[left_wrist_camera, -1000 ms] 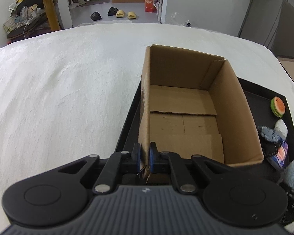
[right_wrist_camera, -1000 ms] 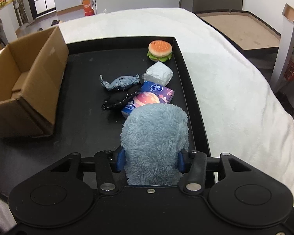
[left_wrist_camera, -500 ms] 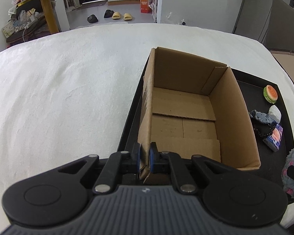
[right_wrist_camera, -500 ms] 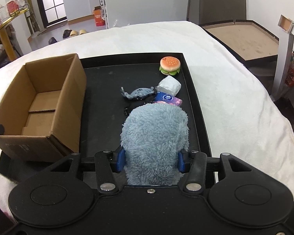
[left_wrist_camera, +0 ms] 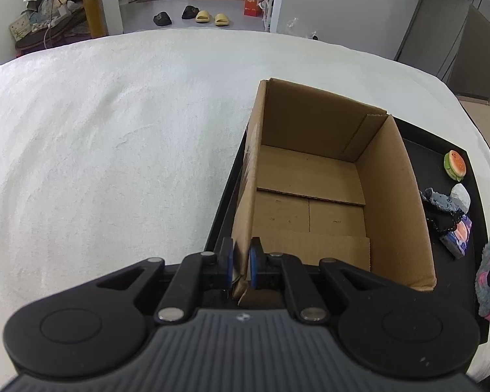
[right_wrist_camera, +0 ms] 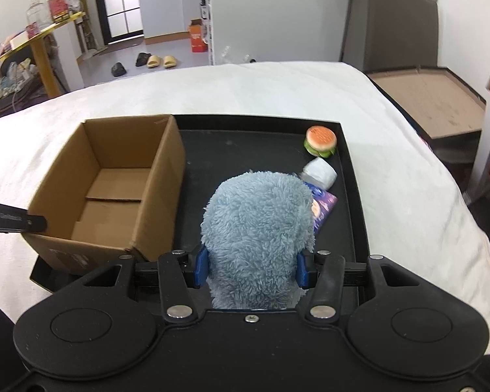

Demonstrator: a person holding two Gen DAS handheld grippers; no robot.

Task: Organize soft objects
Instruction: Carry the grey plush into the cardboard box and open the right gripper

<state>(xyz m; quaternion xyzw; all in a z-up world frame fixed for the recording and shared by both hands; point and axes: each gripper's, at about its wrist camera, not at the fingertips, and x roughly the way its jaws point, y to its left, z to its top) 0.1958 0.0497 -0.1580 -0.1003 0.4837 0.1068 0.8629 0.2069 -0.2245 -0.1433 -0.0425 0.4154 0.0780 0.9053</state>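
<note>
Right gripper (right_wrist_camera: 251, 269) clamps the blue plush toy (right_wrist_camera: 258, 228) beside the cardboard box (right_wrist_camera: 114, 183); next, carry it over the box's open top and release.

Both my wrist views are evenly lit by soft, diffuse room light, with bright daylight at the far glass door (right_wrist_camera: 122, 3). The white bed cover (left_wrist_camera: 114, 137) reads nearly overexposed. Shadows are faint. Fisheye distortion bends straight edges and darkens corners. The cardboard box (right_wrist_camera: 114, 189) shows slight motion blur.
</note>
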